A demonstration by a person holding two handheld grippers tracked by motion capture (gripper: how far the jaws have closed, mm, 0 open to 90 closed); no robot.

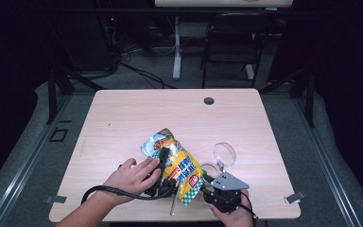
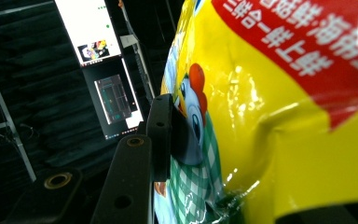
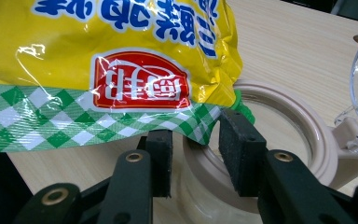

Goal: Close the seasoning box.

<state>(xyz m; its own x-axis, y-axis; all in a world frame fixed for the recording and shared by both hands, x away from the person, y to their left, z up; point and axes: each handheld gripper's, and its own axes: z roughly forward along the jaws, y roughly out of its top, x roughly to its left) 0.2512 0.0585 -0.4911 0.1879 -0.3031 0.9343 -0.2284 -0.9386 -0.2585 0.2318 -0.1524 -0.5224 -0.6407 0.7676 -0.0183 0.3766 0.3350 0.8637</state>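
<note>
The yellow snack bag (image 1: 177,163) lies on the bench (image 1: 123,123) just left of the beige-rimmed jar (image 1: 210,169), which stands mouth up with its clear hinged lid (image 1: 224,153) thrown open on the far side. I take the jar as the landmark. The bag's long axis runs from its crumpled far end, up and to the left of the jar, down to its green-checked bottom seal, which reaches the near side of the jar's rim.

The left hand-held gripper (image 1: 163,158) sits across the bag's middle, to the jar's left. In the left gripper view one black pad (image 2: 161,133) presses on the bag's printed face, so the jaws look clamped on the bag's bulk at a middling width, the foil dented around them.

The right hand-held gripper (image 3: 195,158) comes in from the jar's near side. In its own view the jaws stand partly open, astride the jar's rim (image 3: 303,144), with the corner of the checked seal (image 3: 205,126) hanging just above the gap and not pinched.

So the bag's bottom corner lies straight ahead of the right jaws and just over the jar's mouth. The right hand (image 1: 236,215) is much the nearer to that corner. My guess is that the coming move hinges on taking that corner while the left keeps the body steady.
</note>
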